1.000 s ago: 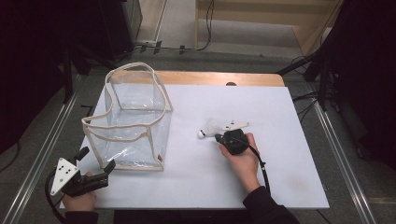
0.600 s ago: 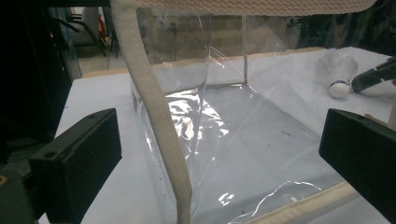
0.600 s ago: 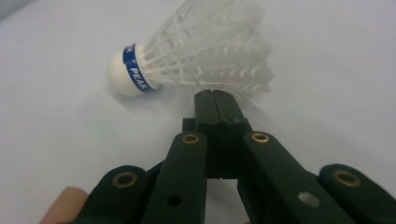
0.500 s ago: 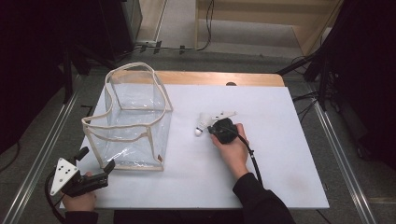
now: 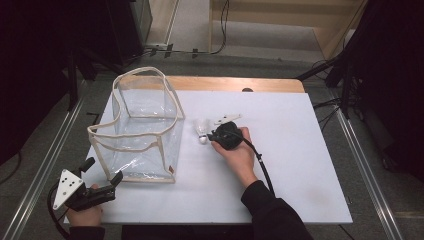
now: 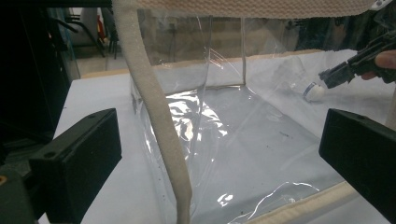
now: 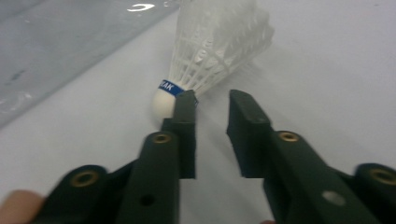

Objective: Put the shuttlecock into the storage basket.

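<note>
A white feather shuttlecock [image 5: 201, 131] with a blue band lies on its side on the white table [image 5: 300, 150], just right of a clear plastic bag [image 5: 140, 130] with beige trim. My right gripper [image 5: 211, 136] is low on the table right beside it. In the right gripper view the jaws [image 7: 212, 98] stand narrowly open, the left jaw tip against the shuttlecock's [image 7: 215, 42] cork, with nothing between them. My left gripper [image 5: 104, 170] is open at the table's near left corner, facing the bag's [image 6: 224, 140] near wall. Through the bag, the left gripper view shows the shuttlecock [image 6: 315, 91] and the right gripper [image 6: 345, 70].
The bag stands upright and open-topped with a beige handle loop [image 5: 150, 75] over its mouth. A wooden strip [image 5: 235, 84] runs along the table's far edge. Metal rails [image 5: 365, 150] flank the table. The right gripper's cable [image 5: 262, 165] trails back along the forearm.
My right gripper has moved left and slightly away from me, toward the bag. The shuttlecock lies a little further left than before. The left gripper has stayed put.
</note>
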`<state>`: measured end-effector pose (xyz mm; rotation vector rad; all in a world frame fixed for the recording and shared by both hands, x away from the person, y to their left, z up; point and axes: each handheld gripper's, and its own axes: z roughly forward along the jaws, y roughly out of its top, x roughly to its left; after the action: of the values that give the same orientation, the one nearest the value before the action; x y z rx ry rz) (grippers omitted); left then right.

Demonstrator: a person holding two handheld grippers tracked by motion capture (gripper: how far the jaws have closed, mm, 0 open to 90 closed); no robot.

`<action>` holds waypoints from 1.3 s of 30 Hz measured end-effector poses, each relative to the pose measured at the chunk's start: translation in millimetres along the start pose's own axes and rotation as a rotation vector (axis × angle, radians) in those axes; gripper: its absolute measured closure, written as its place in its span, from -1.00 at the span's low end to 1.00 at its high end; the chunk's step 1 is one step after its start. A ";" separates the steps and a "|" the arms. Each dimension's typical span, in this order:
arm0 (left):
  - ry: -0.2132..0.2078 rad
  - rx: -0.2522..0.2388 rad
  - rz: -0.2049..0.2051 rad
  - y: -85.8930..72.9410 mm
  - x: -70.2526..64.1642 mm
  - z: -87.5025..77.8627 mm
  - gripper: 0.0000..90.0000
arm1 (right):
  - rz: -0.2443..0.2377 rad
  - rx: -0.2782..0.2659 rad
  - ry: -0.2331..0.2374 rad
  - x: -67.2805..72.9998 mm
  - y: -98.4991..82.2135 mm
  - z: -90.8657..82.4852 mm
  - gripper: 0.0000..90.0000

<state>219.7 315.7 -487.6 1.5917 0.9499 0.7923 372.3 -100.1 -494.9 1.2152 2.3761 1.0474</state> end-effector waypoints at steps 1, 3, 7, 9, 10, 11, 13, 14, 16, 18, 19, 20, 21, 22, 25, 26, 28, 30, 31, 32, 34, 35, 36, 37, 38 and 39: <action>0.000 0.003 0.004 0.1 0.0 0.0 -1.00 | 0.005 0.004 0.006 1.7 0.5 -0.9 0.28; 0.000 0.003 0.004 0.1 -0.3 0.0 -1.00 | 0.023 0.012 0.030 5.1 1.3 -1.7 0.04; 0.000 0.004 0.003 0.1 -0.2 -0.2 -1.00 | 0.029 0.007 0.051 16.2 3.8 2.9 -0.27; 0.000 0.005 0.004 0.1 -0.5 0.1 -1.00 | 0.014 0.012 0.049 22.4 4.2 6.1 -0.21; 0.000 0.005 0.004 0.1 -0.5 0.1 -1.00 | 0.015 0.013 0.054 25.0 4.1 8.1 -0.12; 0.000 0.004 0.004 0.1 -0.5 0.1 -1.00 | 0.022 0.018 0.053 27.0 4.1 9.4 -0.07; 0.000 0.003 0.003 0.1 -0.1 -0.2 -1.00 | 0.028 0.025 0.048 30.4 4.3 14.0 0.02; -0.001 0.001 0.002 0.0 0.0 -0.1 -1.00 | 0.028 0.027 0.049 31.6 4.5 16.3 0.03; 0.000 -0.001 0.001 0.0 0.1 -0.1 -1.00 | 0.020 0.035 0.035 33.6 5.0 20.5 0.05; -0.002 -0.001 0.000 0.0 0.1 0.0 -1.00 | 0.042 0.041 0.011 35.5 5.5 24.0 0.07; -0.001 -0.001 -0.001 0.0 0.1 -0.1 -1.00 | 0.044 0.042 0.002 35.7 5.8 25.5 0.09; -0.001 -0.002 -0.001 0.0 0.1 -0.1 -1.00 | 0.039 0.036 -0.007 36.7 6.1 26.9 0.15; -0.001 -0.002 -0.002 0.0 0.1 -0.2 -1.00 | 0.031 0.038 -0.019 37.9 6.4 27.6 0.19; -0.001 -0.002 -0.003 0.0 0.2 -0.3 -1.00 | 0.025 0.038 -0.026 38.7 6.6 28.3 0.25; -0.001 -0.002 -0.002 0.0 0.2 -0.2 -1.00 | 0.015 0.030 -0.034 39.7 6.9 28.6 0.38; -0.001 -0.002 -0.002 0.0 0.1 -0.1 -1.00 | 0.014 0.032 -0.037 39.9 6.9 28.4 0.39; -0.001 -0.002 -0.002 0.0 0.1 -0.1 -1.00 | 0.011 0.034 -0.035 39.1 7.0 26.9 0.39; -0.001 -0.002 -0.003 0.0 0.1 -0.1 -1.00 | 0.004 0.026 -0.036 38.0 7.5 25.0 0.39; -0.001 -0.002 -0.002 0.0 0.2 0.0 -1.00 | 0.003 0.020 -0.035 37.0 7.8 23.5 0.39; -0.001 -0.002 -0.002 0.0 0.2 -0.1 -1.00 | 0.009 0.017 -0.031 36.8 8.2 21.7 0.39; -0.001 -0.002 -0.003 0.0 0.1 0.0 -1.00 | 0.005 0.006 -0.032 35.7 9.0 18.4 0.39; -0.001 -0.002 -0.003 0.0 0.1 0.0 -1.00 | 0.001 0.002 -0.033 35.2 9.5 16.5 0.39; -0.001 -0.001 -0.003 0.0 0.1 -0.1 -1.00 | 0.002 -0.002 -0.032 34.8 9.7 14.8 0.39; -0.001 -0.001 -0.002 0.0 0.1 -0.1 -1.00 | 0.006 -0.005 -0.032 34.2 9.9 12.9 0.39; -0.001 -0.002 -0.002 0.0 0.2 -0.2 -1.00 | 0.008 -0.009 -0.033 33.7 10.1 10.9 0.39; -0.001 -0.002 -0.002 0.0 0.2 -0.2 -1.00 | 0.012 -0.015 -0.031 33.0 10.3 9.0 0.39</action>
<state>219.6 315.9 -487.5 1.5892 0.9495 0.7902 363.0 -65.8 -491.4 1.2336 2.3363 1.0409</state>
